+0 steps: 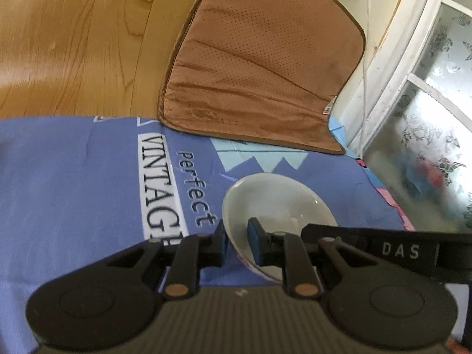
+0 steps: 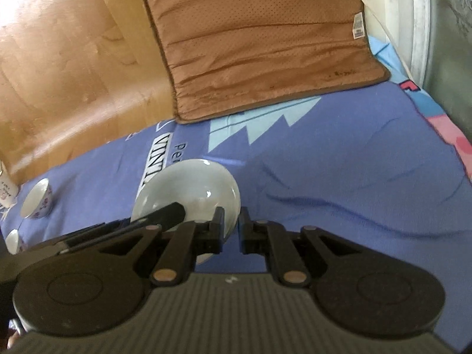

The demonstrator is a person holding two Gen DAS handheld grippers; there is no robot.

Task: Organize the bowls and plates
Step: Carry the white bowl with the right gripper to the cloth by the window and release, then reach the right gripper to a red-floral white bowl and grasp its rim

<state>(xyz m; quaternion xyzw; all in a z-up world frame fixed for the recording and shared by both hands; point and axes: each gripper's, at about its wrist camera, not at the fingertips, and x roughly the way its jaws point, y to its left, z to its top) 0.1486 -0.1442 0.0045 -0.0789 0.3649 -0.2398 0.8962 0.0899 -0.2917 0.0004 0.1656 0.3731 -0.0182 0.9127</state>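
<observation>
Step in hand: both claws are on one pale bowl [image 1: 277, 203], which seems to be gripped for a lift or a carry toward the other crockery; I judge the task to be early, since the small pieces lie apart and unstacked.
Small floral bowl [image 2: 37, 203]: far left on the blue printed cloth [image 1: 73, 183], tipped on its side, well apart from the pale bowl; another small white piece [image 2: 13, 240] lies just below it (too cropped to name).
Left claw [image 1: 237, 243]: narrowly parted, its fingers straddling the bowl's near rim, one outside the wall and the blue-padded one inside; it looks pinched on the rim.
Pale bowl: on or just above the cloth, which of the two I cannot tell; it is tilted, beside the "VINTAGE" lettering and near the brown cushion [image 1: 259, 67].
Right claw [image 2: 231, 230]: also narrowly parted, astride the bowl's opposite rim; the left finger meets the wall, while contact on the right side is unclear.
Next move calls for: both grips kept level so the rim does not slip, then a steady carry left toward the small bowls.
</observation>
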